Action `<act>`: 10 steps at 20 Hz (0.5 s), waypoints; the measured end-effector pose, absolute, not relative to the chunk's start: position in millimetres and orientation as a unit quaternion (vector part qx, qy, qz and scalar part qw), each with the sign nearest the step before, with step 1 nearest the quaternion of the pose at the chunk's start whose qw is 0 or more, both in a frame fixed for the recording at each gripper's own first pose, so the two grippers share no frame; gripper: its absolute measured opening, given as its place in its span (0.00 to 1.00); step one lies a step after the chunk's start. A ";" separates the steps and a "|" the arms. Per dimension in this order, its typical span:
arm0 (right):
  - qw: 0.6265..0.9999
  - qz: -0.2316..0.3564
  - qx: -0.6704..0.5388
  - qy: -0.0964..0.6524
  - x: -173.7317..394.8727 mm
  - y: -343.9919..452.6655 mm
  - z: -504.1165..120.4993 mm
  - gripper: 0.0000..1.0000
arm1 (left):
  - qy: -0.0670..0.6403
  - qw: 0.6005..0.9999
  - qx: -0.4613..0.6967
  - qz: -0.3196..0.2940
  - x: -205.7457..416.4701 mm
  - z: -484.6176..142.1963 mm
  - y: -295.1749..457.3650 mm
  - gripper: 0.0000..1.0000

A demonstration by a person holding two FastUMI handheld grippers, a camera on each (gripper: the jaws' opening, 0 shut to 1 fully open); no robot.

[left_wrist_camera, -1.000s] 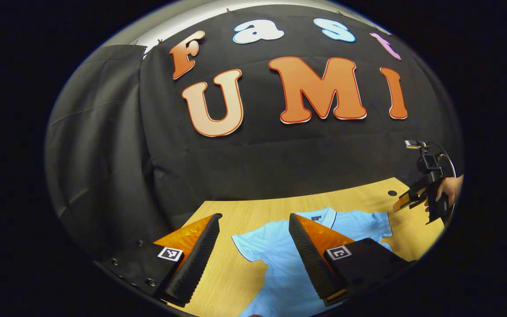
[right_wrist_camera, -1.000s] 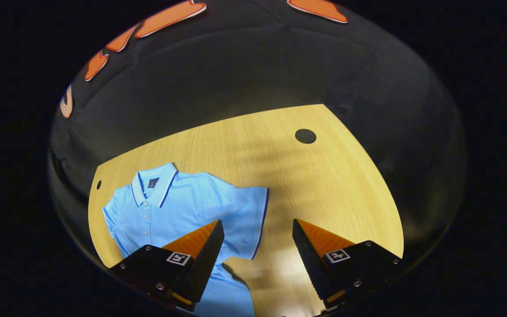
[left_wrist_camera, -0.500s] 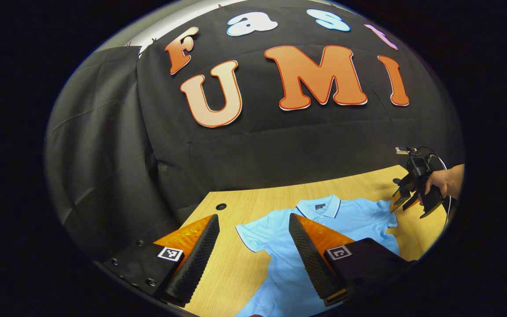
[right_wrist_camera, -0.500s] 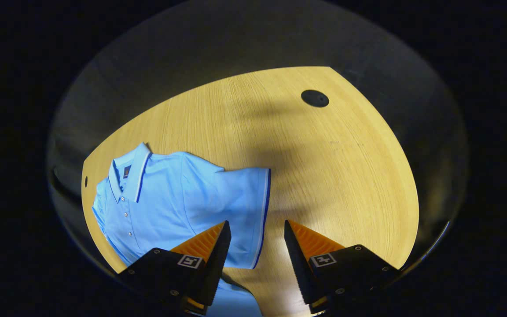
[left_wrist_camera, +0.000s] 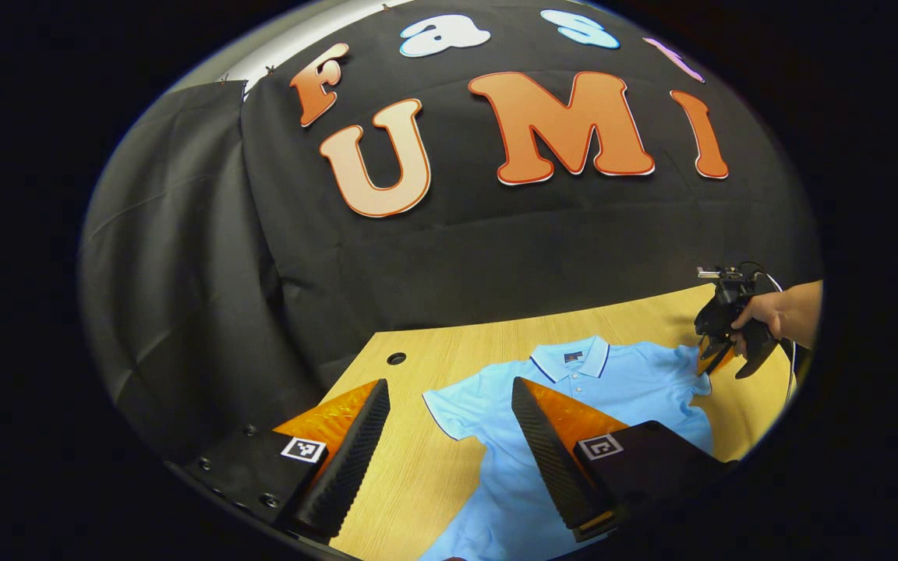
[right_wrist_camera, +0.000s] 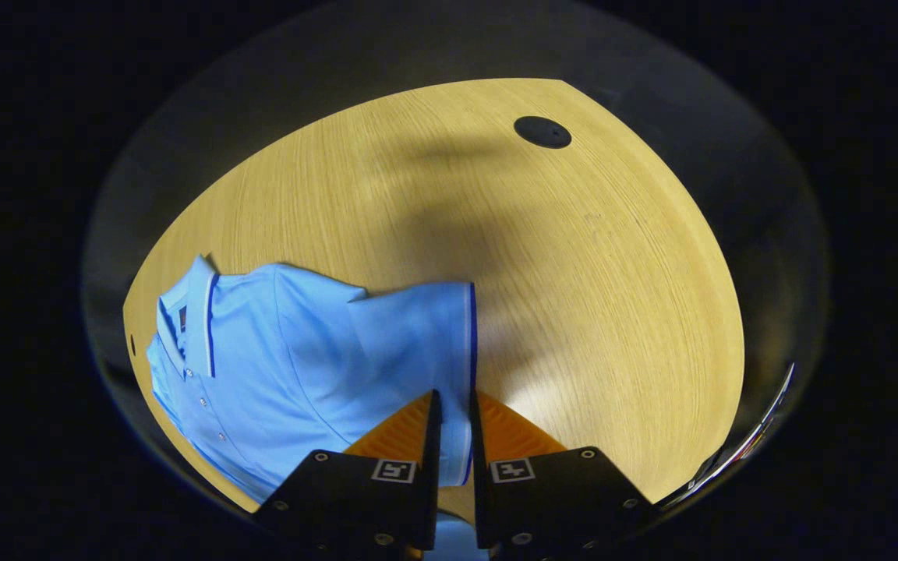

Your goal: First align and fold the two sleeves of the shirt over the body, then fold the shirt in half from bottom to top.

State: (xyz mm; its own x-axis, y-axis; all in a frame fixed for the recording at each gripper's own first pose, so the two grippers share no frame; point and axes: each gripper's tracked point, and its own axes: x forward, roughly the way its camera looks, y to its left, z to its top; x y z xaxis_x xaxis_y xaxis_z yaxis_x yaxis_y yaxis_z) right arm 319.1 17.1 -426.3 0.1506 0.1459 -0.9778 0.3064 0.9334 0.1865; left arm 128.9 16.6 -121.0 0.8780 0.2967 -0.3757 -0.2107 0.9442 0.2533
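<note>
Light blue shirt (left_wrist_camera: 574, 405) flat on wooden table (left_wrist_camera: 449, 467), front up, collar (left_wrist_camera: 571, 360) toward the black cloth wall (left_wrist_camera: 496, 249), buttons showing in right gripper view. Both sleeves spread out to the sides, none folded over the body.

Left gripper view: left gripper (left_wrist_camera: 449, 397) raised above the table's near edge, jaws spread wide, holding nothing. Near sleeve (left_wrist_camera: 453, 409) in the gap between its fingers (below them, not touched). Small dark hole (left_wrist_camera: 396, 358) in the table at 11 o'clock from that sleeve. Out at 3 o'clock, right gripper (left_wrist_camera: 710, 360) down at the far sleeve's edge, a hand (left_wrist_camera: 761, 315) gripping its body.

Right gripper view: right gripper (right_wrist_camera: 450, 405) with jaws nearly together, pinching the dark-trimmed cuff of the sleeve (right_wrist_camera: 418, 343); cloth strip seen between the fingers (right_wrist_camera: 427, 444) (contact on both sides looks firm). Shirt (right_wrist_camera: 277, 374) body stretching off toward 9 o'clock, collar (right_wrist_camera: 196, 312) at the far left. Bare table (right_wrist_camera: 589, 257) from 12 to 3 o'clock, with a dark round hole (right_wrist_camera: 542, 132) near 1 o'clock and a soft shadow across the wood.
</note>
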 end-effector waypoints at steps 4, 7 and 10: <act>0.745 -0.051 0.177 0.642 323.1 18.0 -425.7 0.07 | 0.214 0.963 0.091 0.134 131.0 -126.0 22.5 1.00; 0.743 -0.026 0.202 0.638 323.5 25.8 -417.3 0.03 | 0.214 0.964 0.086 0.135 129.2 -128.3 29.1 0.99; 0.763 -0.014 0.218 0.609 335.3 27.7 -397.7 0.02 | 0.214 0.964 0.081 0.138 127.5 -130.9 37.0 1.00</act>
State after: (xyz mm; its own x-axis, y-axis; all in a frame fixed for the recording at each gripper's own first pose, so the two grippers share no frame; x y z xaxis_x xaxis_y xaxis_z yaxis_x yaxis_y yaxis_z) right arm 335.3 27.7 -397.7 0.2585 0.2437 -0.9348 0.2874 0.9044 0.3153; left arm 127.5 37.0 -130.9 0.8700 0.3008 -0.3906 -0.2317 0.9488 0.2146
